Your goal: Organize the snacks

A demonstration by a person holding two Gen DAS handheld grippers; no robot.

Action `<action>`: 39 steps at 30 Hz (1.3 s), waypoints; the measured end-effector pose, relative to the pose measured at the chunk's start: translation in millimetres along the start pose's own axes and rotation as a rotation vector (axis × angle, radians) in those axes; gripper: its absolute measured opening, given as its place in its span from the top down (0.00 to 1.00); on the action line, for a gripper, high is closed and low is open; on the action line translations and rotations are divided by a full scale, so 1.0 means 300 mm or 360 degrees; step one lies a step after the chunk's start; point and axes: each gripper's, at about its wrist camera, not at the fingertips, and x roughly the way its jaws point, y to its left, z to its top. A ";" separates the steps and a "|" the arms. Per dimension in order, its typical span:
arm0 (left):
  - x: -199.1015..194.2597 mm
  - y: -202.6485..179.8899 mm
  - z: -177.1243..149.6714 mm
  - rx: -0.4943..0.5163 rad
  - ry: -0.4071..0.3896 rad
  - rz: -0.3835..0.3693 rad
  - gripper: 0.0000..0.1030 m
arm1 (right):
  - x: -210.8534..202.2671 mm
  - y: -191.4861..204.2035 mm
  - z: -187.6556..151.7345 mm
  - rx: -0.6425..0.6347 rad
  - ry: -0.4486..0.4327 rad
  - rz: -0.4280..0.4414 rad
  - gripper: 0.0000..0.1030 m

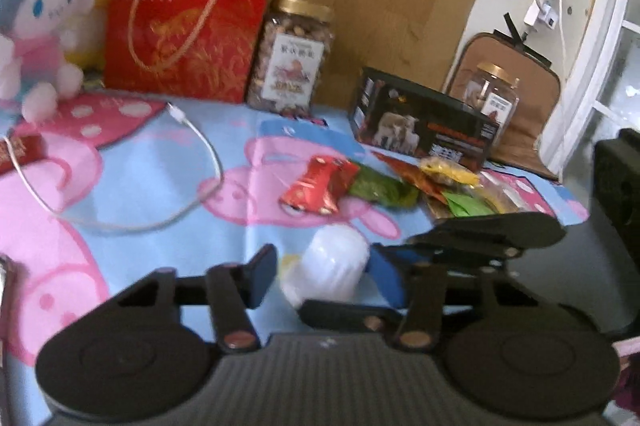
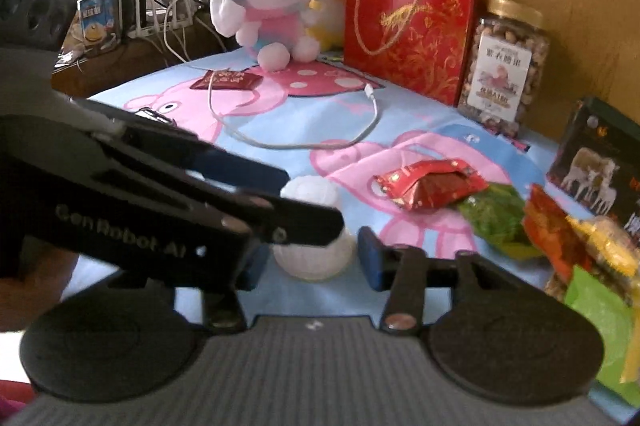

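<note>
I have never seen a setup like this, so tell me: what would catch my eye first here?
Probably the red gift bag standing at the back against the wooden board, with a pink plush toy sitting to its left and a jar of nuts to its right. Nearer, a pile of bright snack packets lies on the cartoon-pig cloth. Up front, both grippers crowd around a small white object.

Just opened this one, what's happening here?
A person holds two grippers over a blue cartoon-print cloth. The left gripper and right gripper both bracket a small round white object. The right one's visible finger stands just clear of it; the left's grip is too blurred to judge. Red, green and yellow snack packets lie loose nearby.
</note>
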 end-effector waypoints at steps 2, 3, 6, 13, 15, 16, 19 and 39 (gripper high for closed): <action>0.000 -0.001 -0.001 -0.0023 -0.0002 -0.0016 0.60 | -0.008 0.002 -0.002 -0.0004 -0.0026 -0.0005 0.61; 0.001 -0.010 0.000 -0.0011 0.0002 -0.0007 0.60 | -0.014 0.003 -0.003 -0.0004 -0.0032 -0.0015 0.61; -0.007 -0.056 0.020 0.0039 -0.0028 -0.0004 0.60 | -0.039 0.005 -0.006 0.0008 -0.0073 -0.0059 0.62; 0.054 -0.236 0.224 0.0220 -0.0172 -0.0100 0.59 | -0.169 -0.108 0.070 -0.0054 -0.0283 -0.0330 0.61; 0.111 -0.297 0.298 0.0262 -0.0215 -0.0152 0.60 | -0.195 -0.177 0.106 -0.0084 -0.0326 -0.0462 0.61; 0.152 -0.331 0.340 0.0277 -0.0231 -0.0182 0.60 | -0.205 -0.222 0.127 -0.0082 -0.0336 -0.0531 0.61; 0.281 -0.409 0.438 0.0311 -0.0269 -0.0258 0.60 | -0.213 -0.360 0.179 -0.0048 -0.0335 -0.0690 0.61; 0.411 -0.406 0.411 0.0112 -0.0123 -0.0359 0.52 | -0.316 -0.676 0.008 0.0458 -0.0278 -0.0736 0.54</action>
